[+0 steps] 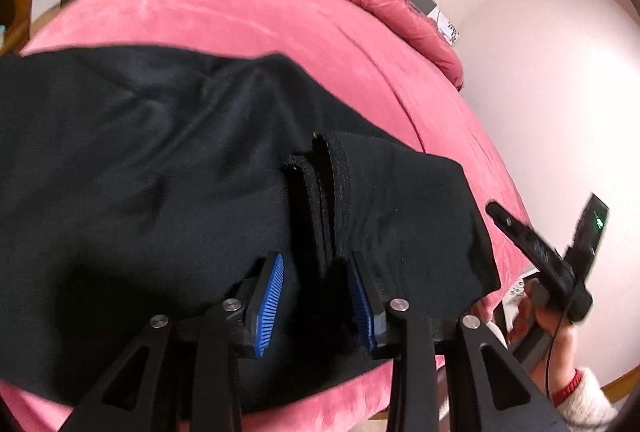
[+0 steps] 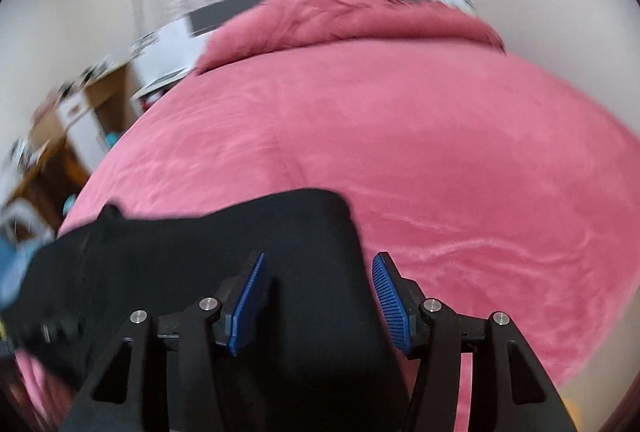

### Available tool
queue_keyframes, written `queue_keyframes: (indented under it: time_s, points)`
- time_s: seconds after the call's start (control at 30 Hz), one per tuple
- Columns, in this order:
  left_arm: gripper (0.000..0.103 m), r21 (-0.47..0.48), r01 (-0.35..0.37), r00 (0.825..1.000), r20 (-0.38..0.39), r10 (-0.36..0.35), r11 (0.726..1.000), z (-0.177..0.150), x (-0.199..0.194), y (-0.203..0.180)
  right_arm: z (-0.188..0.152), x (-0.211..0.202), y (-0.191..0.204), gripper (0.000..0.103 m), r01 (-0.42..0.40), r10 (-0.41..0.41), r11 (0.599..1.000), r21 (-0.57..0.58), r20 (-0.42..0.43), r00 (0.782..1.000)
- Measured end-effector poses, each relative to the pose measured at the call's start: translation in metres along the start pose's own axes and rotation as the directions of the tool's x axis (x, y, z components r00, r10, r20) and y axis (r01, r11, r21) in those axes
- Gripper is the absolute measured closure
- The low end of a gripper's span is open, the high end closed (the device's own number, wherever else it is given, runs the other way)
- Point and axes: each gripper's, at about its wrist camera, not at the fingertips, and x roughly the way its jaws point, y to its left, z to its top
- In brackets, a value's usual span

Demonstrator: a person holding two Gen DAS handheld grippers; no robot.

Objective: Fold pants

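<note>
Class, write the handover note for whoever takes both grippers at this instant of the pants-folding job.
Left gripper: open, jaws astride a bunched ridge of the black pants, not clamped.
Right gripper: open, above the pants' end.
The pants lie on the pink bed cover, near its front edge, rumpled; layers are stacked at one end.
Done: at most a partial fold, hard to tell.
Left: grip, smooth, finish folding.

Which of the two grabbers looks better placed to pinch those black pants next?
Probably the left gripper: its open jaws straddle a raised hem on the black pants. The right gripper is open too, above flat cloth.
</note>
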Motion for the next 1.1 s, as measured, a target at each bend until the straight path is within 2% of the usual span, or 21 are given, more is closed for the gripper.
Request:
queue_keyframes:
  time_s: [0.13,0.2,0.3,0.43,0.57,0.67,0.77,0.93,1.1]
  points:
    - [0.069,0.073,-0.05,0.997,0.062,0.046,0.996,-0.009,-0.033,0.001,-0.014,-0.017,0.034,0.057,-0.086,0.085,0.994,-0.065,-0.031,0.996]
    - [0.069,0.083,-0.074,0.995,0.076,0.068,0.994,-0.014,-0.045,0.006,-0.02,-0.017,0.044,0.07,-0.125,0.124,0.992,-0.022,-0.062,0.99]
    - [0.069,0.056,-0.116,0.99,0.084,0.111,0.992,-0.018,-0.059,0.02,-0.03,-0.009,0.059,0.077,-0.193,0.197,0.98,0.057,-0.081,0.977]
    - [0.069,-0.011,-0.141,0.984,0.112,0.142,0.99,-0.024,-0.08,0.042,-0.046,-0.005,0.092,0.08,-0.222,0.222,0.975,0.006,-0.093,0.971]
    - [0.069,-0.085,-0.162,0.976,0.136,0.172,0.983,-0.03,-0.1,0.061,-0.056,-0.013,0.124,0.08,-0.28,0.274,0.955,-0.094,-0.068,0.959]
    - [0.069,-0.155,-0.173,0.969,0.151,0.196,0.973,-0.036,-0.111,0.077,-0.063,-0.002,0.144,0.082,-0.281,0.267,0.947,-0.158,-0.105,0.958]
    - [0.069,-0.224,-0.21,0.952,0.176,0.252,0.952,-0.038,-0.12,0.085,-0.074,0.018,0.149,0.084,-0.276,0.251,0.949,-0.153,-0.163,0.954]
    - [0.069,-0.353,-0.237,0.926,0.2,0.32,0.905,-0.044,-0.139,0.109,-0.074,0.022,0.143,0.084,-0.287,0.265,0.948,-0.135,-0.159,0.951]
    - [0.068,-0.463,-0.237,0.917,0.185,0.354,0.854,-0.053,-0.148,0.127,-0.075,0.019,0.132,0.084,-0.321,0.305,0.941,-0.104,-0.145,0.941]
